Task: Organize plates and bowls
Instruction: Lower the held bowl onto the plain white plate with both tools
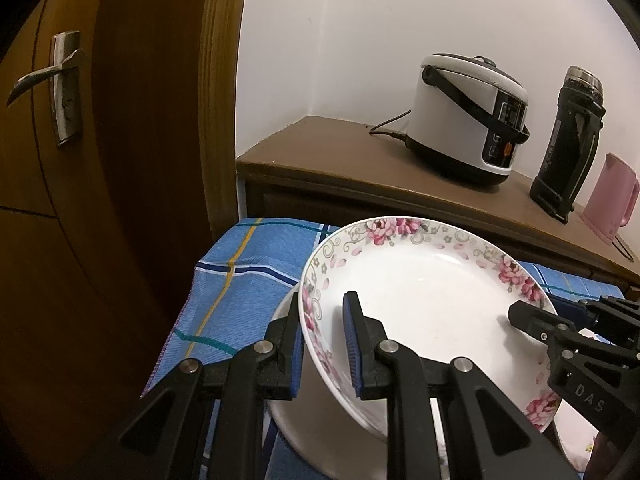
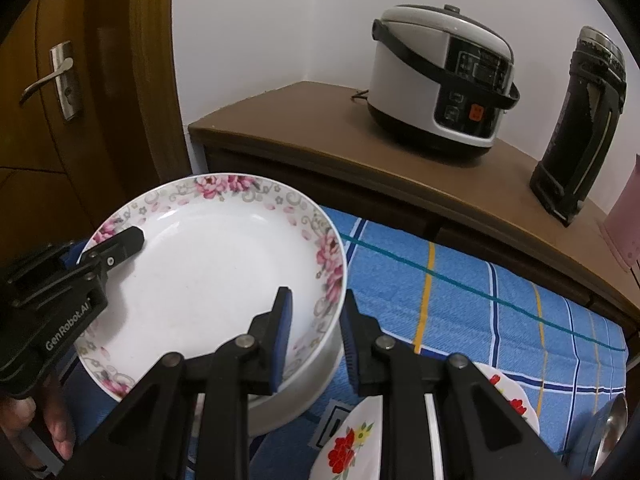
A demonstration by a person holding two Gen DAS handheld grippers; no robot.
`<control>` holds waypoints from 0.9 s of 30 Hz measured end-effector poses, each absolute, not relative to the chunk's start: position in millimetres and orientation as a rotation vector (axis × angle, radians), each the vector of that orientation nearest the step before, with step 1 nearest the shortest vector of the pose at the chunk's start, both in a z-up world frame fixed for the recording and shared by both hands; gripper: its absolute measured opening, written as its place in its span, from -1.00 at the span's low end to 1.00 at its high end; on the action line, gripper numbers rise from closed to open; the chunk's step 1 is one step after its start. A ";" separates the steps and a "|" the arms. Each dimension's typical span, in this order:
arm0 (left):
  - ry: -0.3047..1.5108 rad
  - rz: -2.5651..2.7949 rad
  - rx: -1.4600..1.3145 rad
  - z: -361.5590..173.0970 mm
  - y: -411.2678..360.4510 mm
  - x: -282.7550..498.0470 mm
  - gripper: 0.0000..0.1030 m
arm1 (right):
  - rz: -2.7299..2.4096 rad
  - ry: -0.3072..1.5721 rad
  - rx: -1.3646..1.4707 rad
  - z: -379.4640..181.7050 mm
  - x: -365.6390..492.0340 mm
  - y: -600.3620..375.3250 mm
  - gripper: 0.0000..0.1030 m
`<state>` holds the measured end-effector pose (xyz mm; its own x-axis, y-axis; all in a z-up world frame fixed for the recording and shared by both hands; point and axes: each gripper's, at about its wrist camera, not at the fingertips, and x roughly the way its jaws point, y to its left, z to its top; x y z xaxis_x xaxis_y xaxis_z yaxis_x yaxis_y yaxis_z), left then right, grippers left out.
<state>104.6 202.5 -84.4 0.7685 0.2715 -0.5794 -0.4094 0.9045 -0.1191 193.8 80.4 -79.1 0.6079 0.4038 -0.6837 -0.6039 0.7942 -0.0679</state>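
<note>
White porcelain with a pink floral border: the plate [image 1: 424,304] is clamped at its left rim by the left gripper [image 1: 322,344], fingers [image 1: 352,340] narrow, one inside the rim and one outside. The right gripper [image 1: 532,316] grips the opposite rim. A white bowl [image 1: 320,432] sits directly beneath, on the blue checked cloth [image 1: 240,280].

Right wrist view: the right gripper [image 2: 316,332] pinches the plate [image 2: 212,272] at its right rim, fingers [image 2: 282,332] narrow. The left gripper [image 2: 120,246] holds the far rim.

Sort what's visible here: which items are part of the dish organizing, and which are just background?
Job: pink-flowered plate, gripped on opposite rims by both grippers; white bowl beneath; red-flowered dish.
Background: rice cooker, black flask, pink kettle, door handle.
</note>
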 end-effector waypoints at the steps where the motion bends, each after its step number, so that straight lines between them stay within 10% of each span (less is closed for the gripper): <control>1: 0.585 0.373 -0.245 -84.5 202.4 104.3 -0.60 | 0.592 0.706 -0.307 -79.1 193.3 80.4 -0.54; 27: 0.608 0.380 -0.240 -92.1 206.9 112.2 -0.60 | 0.582 0.708 -0.315 -81.8 196.4 85.3 -0.54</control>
<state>112.2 206.9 -92.1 0.7550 0.2752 -0.5952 -0.4146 0.9036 -0.1081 196.4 85.3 -81.8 0.6121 0.3918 -0.6869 -0.5978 0.7979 -0.0776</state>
